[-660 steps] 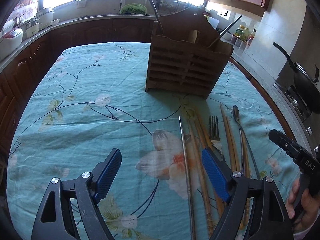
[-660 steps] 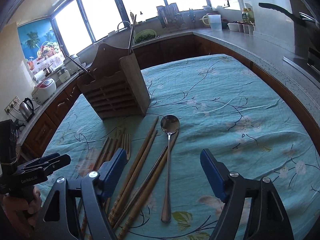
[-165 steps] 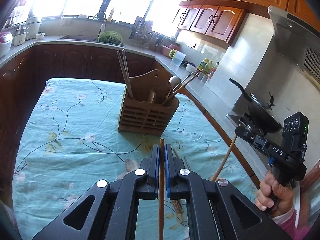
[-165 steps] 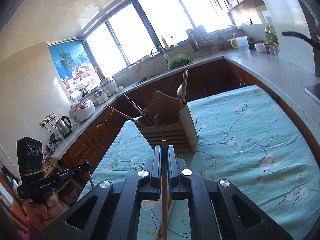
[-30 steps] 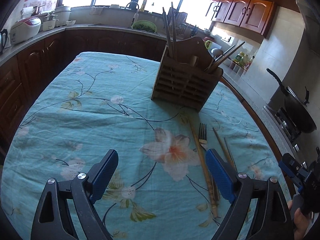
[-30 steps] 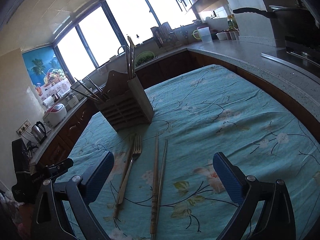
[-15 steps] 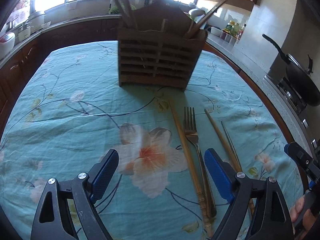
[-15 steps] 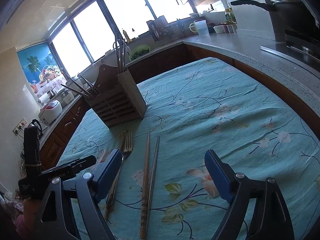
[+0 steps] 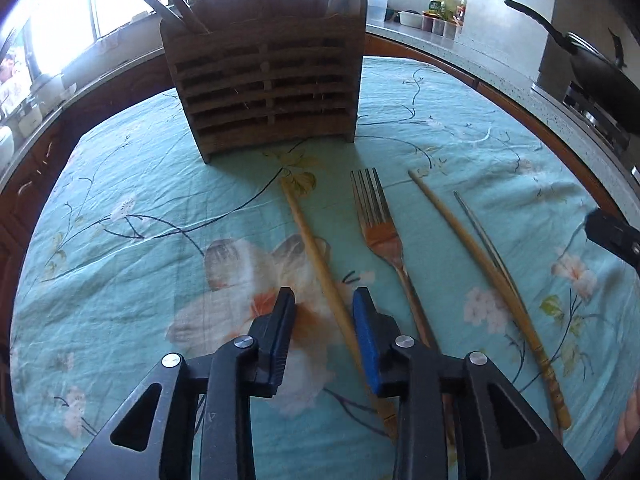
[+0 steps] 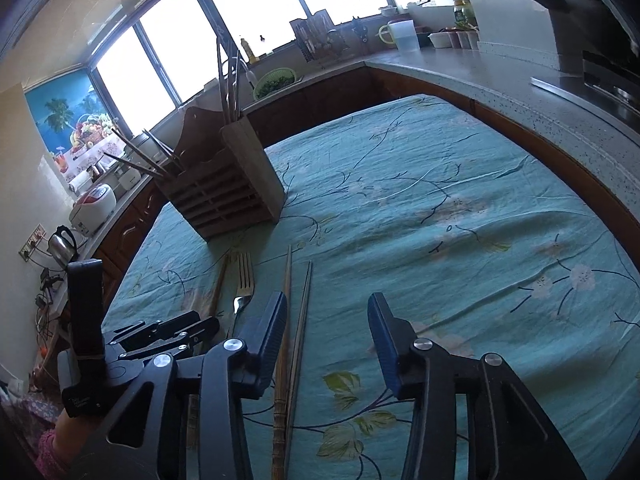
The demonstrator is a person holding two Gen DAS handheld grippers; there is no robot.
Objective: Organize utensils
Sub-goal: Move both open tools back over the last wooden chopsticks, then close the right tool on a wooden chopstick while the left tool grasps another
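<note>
A slatted wooden utensil holder [image 9: 264,92] stands on the teal flowered tablecloth [image 9: 120,200] with several utensils in it; it also shows in the right wrist view [image 10: 224,196]. A wooden chopstick [image 9: 316,256], a fork [image 9: 378,232], another wooden chopstick [image 9: 480,264] and a metal chopstick [image 9: 486,232] lie in front of it. My left gripper [image 9: 324,316] is low over the cloth, part open, its fingers either side of the leftmost chopstick. My right gripper [image 10: 326,320] is open above the wooden chopstick [image 10: 286,300] and the metal chopstick [image 10: 302,312]. The fork [image 10: 243,280] lies left of them.
A dark wok [image 9: 592,64] sits on the stove at the right. A counter [image 10: 520,92] runs past the table's right edge. A rice cooker [image 10: 94,206] and a kettle [image 10: 64,244] stand on the left counter. The right gripper's tip [image 9: 612,236] shows at the right edge.
My left gripper has dropped closer to the cloth and narrowed its fingers around the leftmost chopstick. My right gripper has lowered over the two right chopsticks and narrowed a little.
</note>
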